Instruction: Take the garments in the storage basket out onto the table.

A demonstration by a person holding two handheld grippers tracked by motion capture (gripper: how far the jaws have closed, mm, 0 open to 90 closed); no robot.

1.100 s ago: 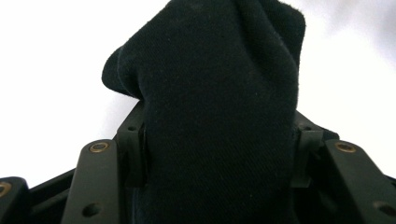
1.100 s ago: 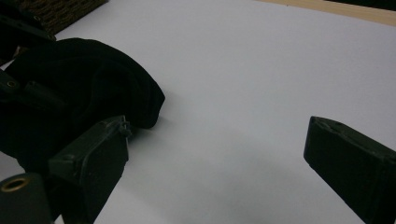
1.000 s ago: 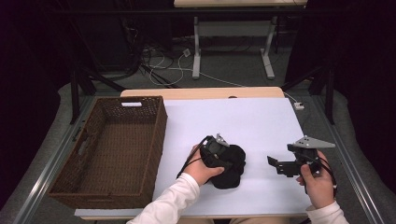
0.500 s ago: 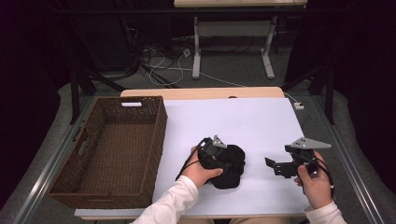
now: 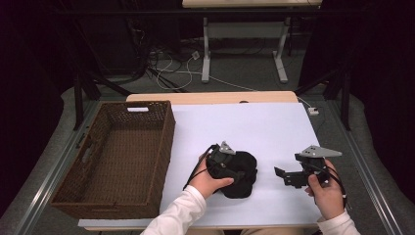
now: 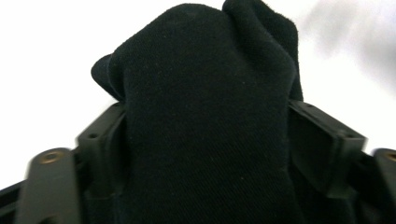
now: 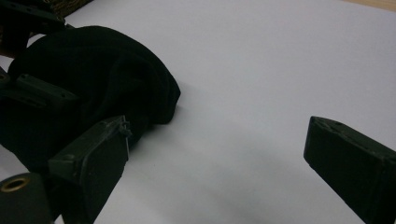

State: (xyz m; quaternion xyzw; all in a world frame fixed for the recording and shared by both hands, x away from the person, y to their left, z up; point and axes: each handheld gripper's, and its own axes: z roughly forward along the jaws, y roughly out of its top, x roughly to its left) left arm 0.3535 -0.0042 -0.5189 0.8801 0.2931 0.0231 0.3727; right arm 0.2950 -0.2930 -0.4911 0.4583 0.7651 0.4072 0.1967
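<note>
Black cloth [image 5: 241, 172]: bunched on the white surface [image 5: 254, 127], near edge, just right of the wicker basket [image 5: 117, 156].
Left gripper [image 5: 230, 169]: on the cloth's left side; its fingers have just been opening, the cloth bulging between them [image 6: 205, 140], whether they press it I cannot tell.
Right gripper [image 5: 286, 176]: right of the cloth, apart from it; fingers [image 7: 88, 163] spread wide, released, bare surface between them.
Basket: far left.

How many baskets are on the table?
1. The brown woven wicker basket sits on the left side of the white table, left of the black bundled cloth. Nothing in view looks big enough to hide another.
</note>
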